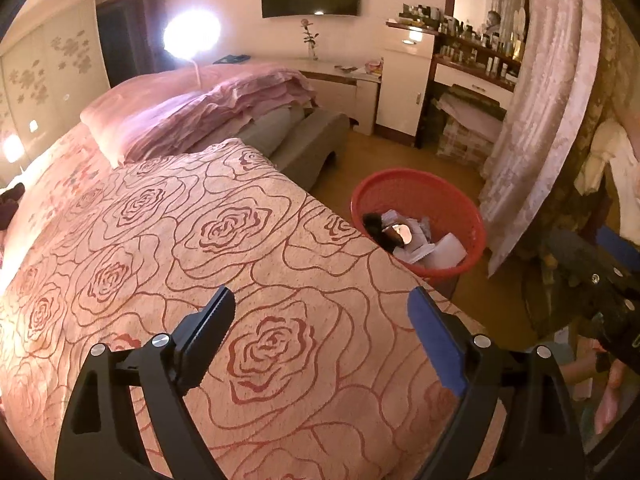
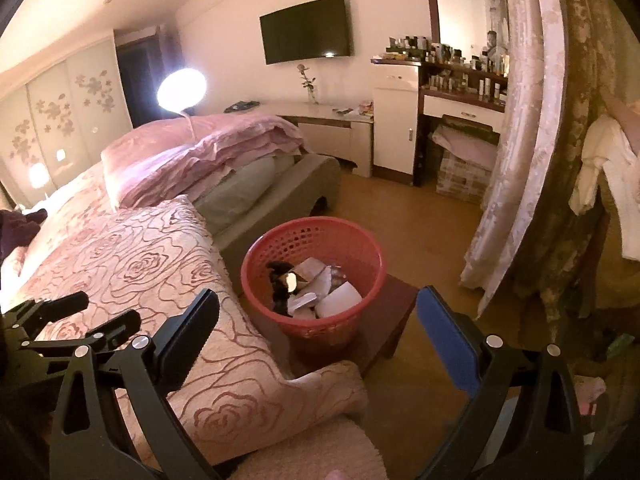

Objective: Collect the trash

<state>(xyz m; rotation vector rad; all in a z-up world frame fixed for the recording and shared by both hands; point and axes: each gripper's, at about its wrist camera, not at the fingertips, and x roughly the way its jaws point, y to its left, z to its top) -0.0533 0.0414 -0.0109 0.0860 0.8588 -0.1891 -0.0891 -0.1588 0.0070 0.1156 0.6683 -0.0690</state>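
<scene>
While both my grippers hang wide and empty over the bed, the red basket with its paper trash lies ahead of my left gripper and off to its right. From my right gripper it sits almost straight ahead and just below, on a low stool, so my right hand looks nearer.

I can't make out a single readable word, number or brand in either wrist view. The bottles and jars crowding the shelf by the mirror surely carry labels, but from here they are too small and blurred for me to read. The wall-mounted TV is dark, with no logo I can pick out.
</scene>
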